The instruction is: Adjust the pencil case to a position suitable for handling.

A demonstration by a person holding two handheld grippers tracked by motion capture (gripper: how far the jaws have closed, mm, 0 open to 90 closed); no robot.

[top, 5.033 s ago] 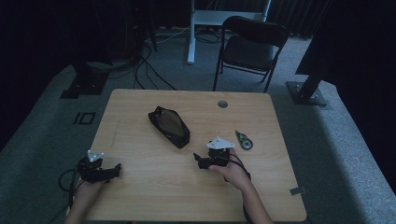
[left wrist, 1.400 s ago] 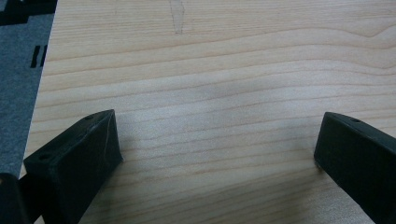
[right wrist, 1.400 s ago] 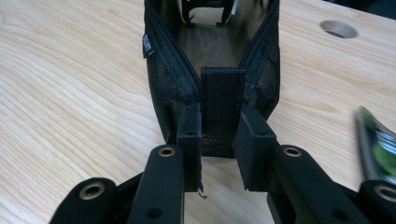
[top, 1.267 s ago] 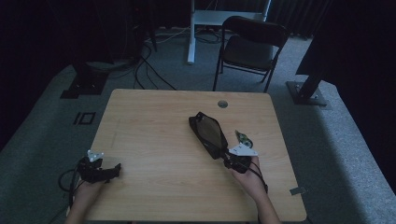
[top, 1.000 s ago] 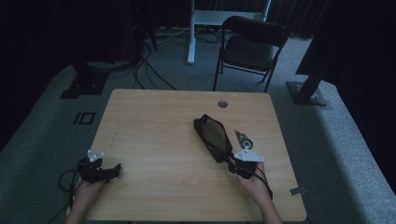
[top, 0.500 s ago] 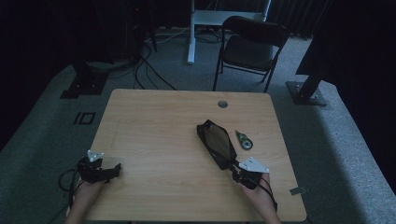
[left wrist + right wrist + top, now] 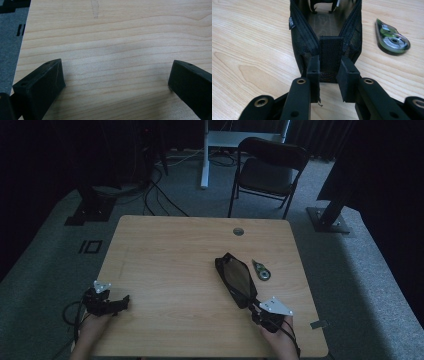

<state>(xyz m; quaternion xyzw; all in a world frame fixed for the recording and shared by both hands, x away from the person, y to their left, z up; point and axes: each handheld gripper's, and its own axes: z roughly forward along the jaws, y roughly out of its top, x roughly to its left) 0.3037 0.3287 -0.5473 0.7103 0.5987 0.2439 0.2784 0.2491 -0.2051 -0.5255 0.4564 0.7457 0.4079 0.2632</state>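
Moved since earlier: I see that the black mesh pouch (image 7: 236, 279) has travelled from the middle of the table toward the near right part, pulled there by the right gripper (image 7: 261, 312); the left gripper (image 7: 122, 301) is at the same near left place as before.
Right gripper: clenched on the end tab of the pouch; in the right gripper view the two black blocky jaws press the woven tab (image 7: 331, 53) from both sides.
Left gripper: released; in the left gripper view its jaws stand wide apart with only bare wood between them.
Pouch place: it lies on the table (image 7: 175, 245) in the right half, long and slanted, its near end at the right gripper and its far end pointing to the table middle.
Pouch material: soft black mesh fabric with stitched edges; a small label (image 7: 291, 23) is sewn on one side wall; the mouth is open, and I see the wood through the thin bottom.
Correction tape: a small drop-shaped dispenser (image 7: 260, 269) of clear greenish plastic with a round wheel inside; it lies just beside the pouch, on its right, not touching.
Table surface: light wood with fine wavy grain, matte; a round grey cable hole (image 7: 238, 231) is near the far edge.
Behind the table: a dark folding chair (image 7: 270, 170) on grey carpet.
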